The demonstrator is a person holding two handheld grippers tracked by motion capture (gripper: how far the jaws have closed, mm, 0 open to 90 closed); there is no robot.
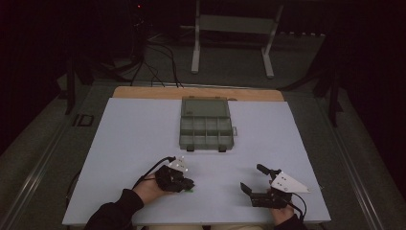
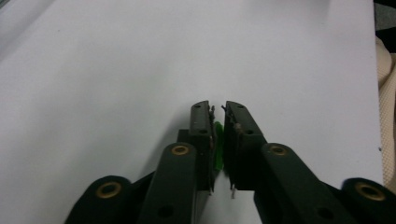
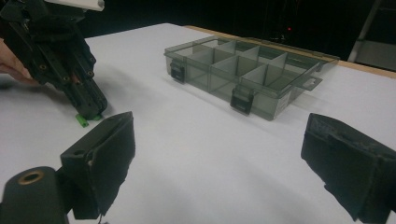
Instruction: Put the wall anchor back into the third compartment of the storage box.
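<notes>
High view of a white worktop (image 1: 124, 143) with a person seated at its near edge, a pair of tongs in each hand. The left tongs (image 1: 187, 184) are tipped down onto the worktop at near centre-left, their jaws drawn almost together on a small green piece (image 1: 188, 191). In the left gripper view the piece (image 2: 218, 147) appears as a thin green sliver standing on edge in the narrow slot between the two black jaws, its long axis running along the jaws, away from the camera. In the right gripper view the same piece (image 3: 83, 120) lies flat on the worktop, sticking out a little from under the tips of the left tongs (image 3: 91, 109); its exact shape is too small to tell. No earlier picture is at hand, so the jaws are described as they stand: clamped on the piece.

The right tongs (image 1: 250, 178) are held near the worktop at near right, well apart from the left tongs, pointing toward them. Their jaws stand wide apart with nothing between them, as the right gripper view shows: one padded jaw at the lower left, the other at the lower right, bare worktop between.

A smoke-grey compartment box (image 1: 206, 123) sits at mid-worktop, farther from the person, its lid open and lying back; its compartments (image 3: 238, 63) look empty.
</notes>
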